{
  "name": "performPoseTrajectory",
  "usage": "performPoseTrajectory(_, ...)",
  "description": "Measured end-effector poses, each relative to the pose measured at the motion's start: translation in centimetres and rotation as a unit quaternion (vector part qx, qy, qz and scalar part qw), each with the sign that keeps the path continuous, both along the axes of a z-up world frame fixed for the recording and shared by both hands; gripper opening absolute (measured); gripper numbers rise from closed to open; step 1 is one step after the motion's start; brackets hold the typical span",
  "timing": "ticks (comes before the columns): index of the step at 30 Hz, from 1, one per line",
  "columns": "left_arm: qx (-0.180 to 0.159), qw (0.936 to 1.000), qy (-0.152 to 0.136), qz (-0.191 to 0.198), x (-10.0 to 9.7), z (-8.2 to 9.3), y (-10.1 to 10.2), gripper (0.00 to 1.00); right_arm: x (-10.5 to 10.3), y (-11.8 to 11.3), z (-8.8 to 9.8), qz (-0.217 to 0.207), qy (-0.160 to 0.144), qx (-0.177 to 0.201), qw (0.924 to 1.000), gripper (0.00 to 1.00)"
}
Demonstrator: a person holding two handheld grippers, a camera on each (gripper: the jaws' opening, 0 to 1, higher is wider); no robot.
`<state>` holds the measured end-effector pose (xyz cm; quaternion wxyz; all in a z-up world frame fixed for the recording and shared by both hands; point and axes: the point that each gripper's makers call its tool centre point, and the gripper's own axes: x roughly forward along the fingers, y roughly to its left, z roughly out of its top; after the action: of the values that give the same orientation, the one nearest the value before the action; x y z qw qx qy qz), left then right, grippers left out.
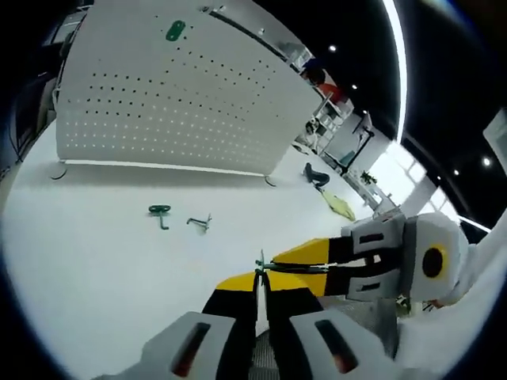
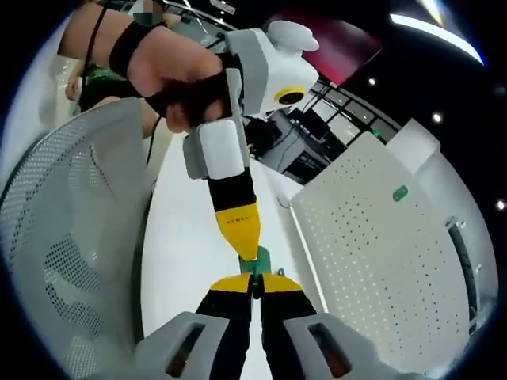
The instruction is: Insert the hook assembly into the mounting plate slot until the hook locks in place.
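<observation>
A small hook assembly, a green piece with a thin metal wire, sits where the two grippers' tips meet. In the left gripper view my left gripper is shut on it, and my right gripper reaches in from the right to the same spot. In the right gripper view my right gripper is shut on the green piece. The left gripper, held by a hand, comes down onto it from above. The white perforated mounting plate stands upright at the back, with a green hook base mounted near its top.
A loose green hook and a bare metal hook lie on the white table in front of the plate. A dark green object and a yellow one lie past the plate's right end. A white mesh chair stands at the left.
</observation>
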<state>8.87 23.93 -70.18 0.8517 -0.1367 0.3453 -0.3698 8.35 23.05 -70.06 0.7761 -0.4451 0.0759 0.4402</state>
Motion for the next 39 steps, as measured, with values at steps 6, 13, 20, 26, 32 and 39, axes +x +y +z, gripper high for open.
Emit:
performPoseTrajectory(6,0.041,0.9973,-0.046,-0.041,-0.4,-0.2,-0.2,0.02,-0.2,-0.1,-0.2,-0.004,0.002,-0.008,1.0,0.01)
performPoseTrajectory(13,0.023,0.9976,-0.056,-0.034,-0.5,0.4,0.0,0.07,-0.2,-0.3,0.3,-0.015,0.008,0.012,0.9998,0.01)
performPoseTrajectory(20,0.04,0.9926,-0.11,-0.034,-0.3,1.3,0.4,0.15,0.3,-0.3,1.5,-0.05,0.032,0.081,0.9949,0.01)
performPoseTrajectory(26,0.034,0.9905,-0.131,-0.022,-0.2,1.9,1.1,0.17,1.5,-0.2,2.6,-0.09,0.062,0.156,0.9816,0.01)
performPoseTrajectory(32,0.038,0.9872,-0.153,-0.021,-0.2,2.3,1.8,0.21,2.3,-0.3,3.2,-0.113,0.075,0.192,0.972,0.01)
performPoseTrajectory(39,0.047,0.9815,-0.185,-0.02,-0.1,2.8,2.5,0.24,2.9,-0.5,3.1,-0.139,0.083,0.211,0.964,0.01)
